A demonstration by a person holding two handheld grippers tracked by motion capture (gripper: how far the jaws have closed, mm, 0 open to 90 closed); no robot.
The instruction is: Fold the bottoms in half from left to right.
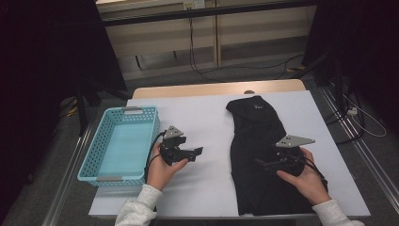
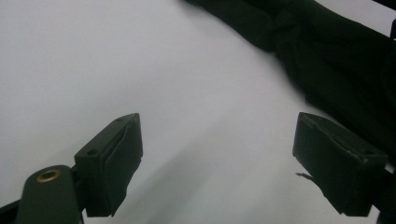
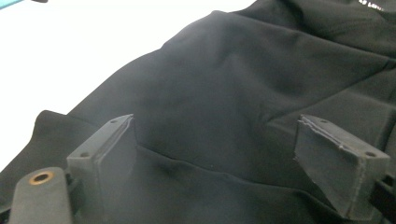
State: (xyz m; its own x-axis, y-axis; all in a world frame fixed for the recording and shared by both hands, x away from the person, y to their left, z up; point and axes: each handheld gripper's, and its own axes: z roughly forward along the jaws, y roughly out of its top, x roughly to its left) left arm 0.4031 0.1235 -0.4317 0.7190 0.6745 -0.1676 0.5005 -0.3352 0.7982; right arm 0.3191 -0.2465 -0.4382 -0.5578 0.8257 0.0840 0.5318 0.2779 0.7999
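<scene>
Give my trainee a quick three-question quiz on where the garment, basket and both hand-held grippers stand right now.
1. True or false: the black garment lies inside the blue basket.
2. Which hand-held gripper is over the garment? A) left hand-held gripper B) right hand-held gripper
3. What is between the jaws of either gripper?

Key:
1. False; it lies flat on the white table cover, apart from the basket.
2. B
3. Nothing; both stand open, the left over bare cover, the right above cloth.
</scene>
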